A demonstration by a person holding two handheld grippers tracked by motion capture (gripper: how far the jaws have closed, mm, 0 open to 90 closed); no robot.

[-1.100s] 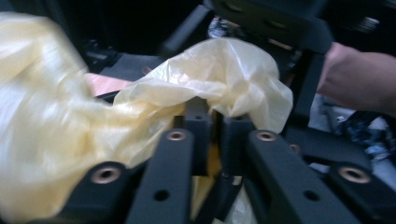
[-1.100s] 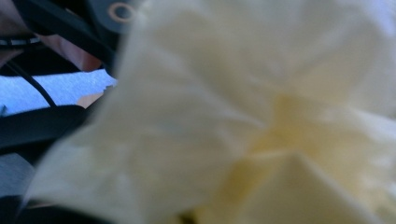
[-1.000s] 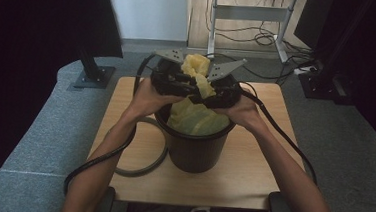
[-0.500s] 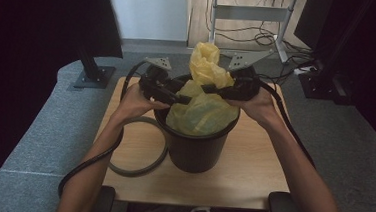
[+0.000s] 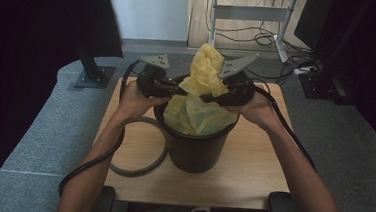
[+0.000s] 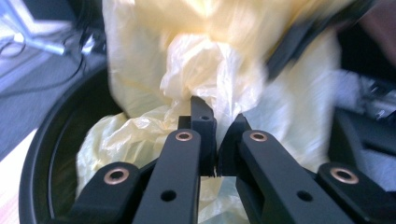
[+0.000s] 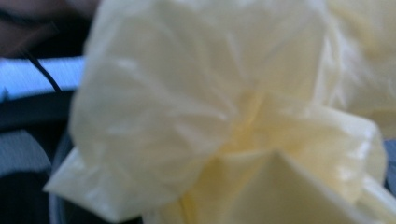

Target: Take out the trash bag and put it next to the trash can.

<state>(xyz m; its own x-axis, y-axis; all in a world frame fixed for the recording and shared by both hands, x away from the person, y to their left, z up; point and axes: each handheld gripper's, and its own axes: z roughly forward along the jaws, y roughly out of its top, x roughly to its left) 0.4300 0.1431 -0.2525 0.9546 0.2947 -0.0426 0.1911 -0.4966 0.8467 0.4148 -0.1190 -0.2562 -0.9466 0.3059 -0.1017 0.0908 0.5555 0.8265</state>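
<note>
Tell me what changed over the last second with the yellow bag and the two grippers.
The yellow bag has been drawn up out of the black bin, its gathered top now standing higher between the grippers. The left gripper and right gripper moved slightly apart, both still gripping the bag. Bin, table and looped cable stayed put.

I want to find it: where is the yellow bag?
In the high view, the yellow bag is mid-table, its lower part inside the black bin, its bunched top sticking up between the two grippers.
</note>
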